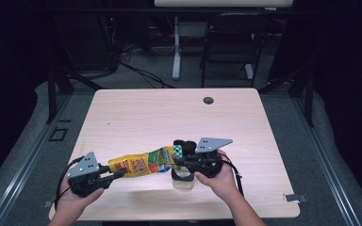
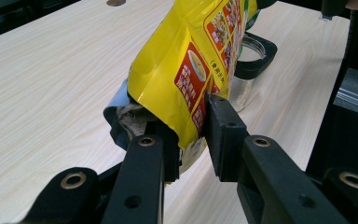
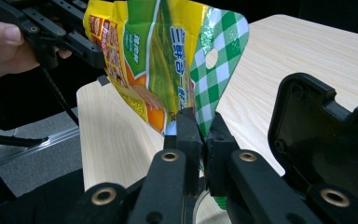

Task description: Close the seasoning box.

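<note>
Left gripper view, lower centre: the left gripper (image 2: 191, 135) clamps the torn end of a yellow snack pouch (image 2: 186, 60). In the high view, the right gripper (image 1: 185, 161) pinches its checked end at centre frame, above a clear jar (image 1: 183, 181). The pouch looks light, crinkly and slippery; the flat seams seem the safest hold.

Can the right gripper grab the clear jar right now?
Probably not. The right gripper is shut on the yellow bag, which hangs over the jar, so it would have to let go first.
</note>
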{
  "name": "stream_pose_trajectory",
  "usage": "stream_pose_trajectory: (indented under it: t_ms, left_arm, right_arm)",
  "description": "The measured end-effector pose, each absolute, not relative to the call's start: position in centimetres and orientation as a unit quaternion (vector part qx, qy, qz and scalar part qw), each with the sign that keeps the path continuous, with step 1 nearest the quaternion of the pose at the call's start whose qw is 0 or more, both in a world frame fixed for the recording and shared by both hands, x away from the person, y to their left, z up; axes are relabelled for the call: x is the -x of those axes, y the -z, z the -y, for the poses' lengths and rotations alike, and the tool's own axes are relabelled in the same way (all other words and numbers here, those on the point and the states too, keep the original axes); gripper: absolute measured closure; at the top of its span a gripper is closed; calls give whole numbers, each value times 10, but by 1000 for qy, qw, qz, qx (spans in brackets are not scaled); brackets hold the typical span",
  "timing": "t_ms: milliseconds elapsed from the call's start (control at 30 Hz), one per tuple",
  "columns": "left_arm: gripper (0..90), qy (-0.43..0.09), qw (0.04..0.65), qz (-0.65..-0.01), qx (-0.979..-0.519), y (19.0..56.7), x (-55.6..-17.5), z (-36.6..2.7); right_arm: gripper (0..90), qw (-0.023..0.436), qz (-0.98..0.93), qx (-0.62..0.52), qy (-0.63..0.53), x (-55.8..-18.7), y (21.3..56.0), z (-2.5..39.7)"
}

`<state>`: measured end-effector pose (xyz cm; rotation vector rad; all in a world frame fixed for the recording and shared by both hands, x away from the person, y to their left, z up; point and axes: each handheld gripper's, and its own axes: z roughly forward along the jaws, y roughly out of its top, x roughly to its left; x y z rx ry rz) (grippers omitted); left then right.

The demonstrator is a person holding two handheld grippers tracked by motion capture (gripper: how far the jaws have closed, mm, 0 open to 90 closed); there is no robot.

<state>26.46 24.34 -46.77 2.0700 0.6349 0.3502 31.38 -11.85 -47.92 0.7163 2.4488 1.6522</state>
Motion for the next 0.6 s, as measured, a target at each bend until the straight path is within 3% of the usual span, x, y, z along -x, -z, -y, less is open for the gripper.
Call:
stream_pose_trajectory:
  t_ms: [600]
  left_arm:
    - [761, -143, 451, -244, -847, 445, -269, -231]
  right_arm:
    - [900, 53, -795, -241, -554, -311, 475, 129]
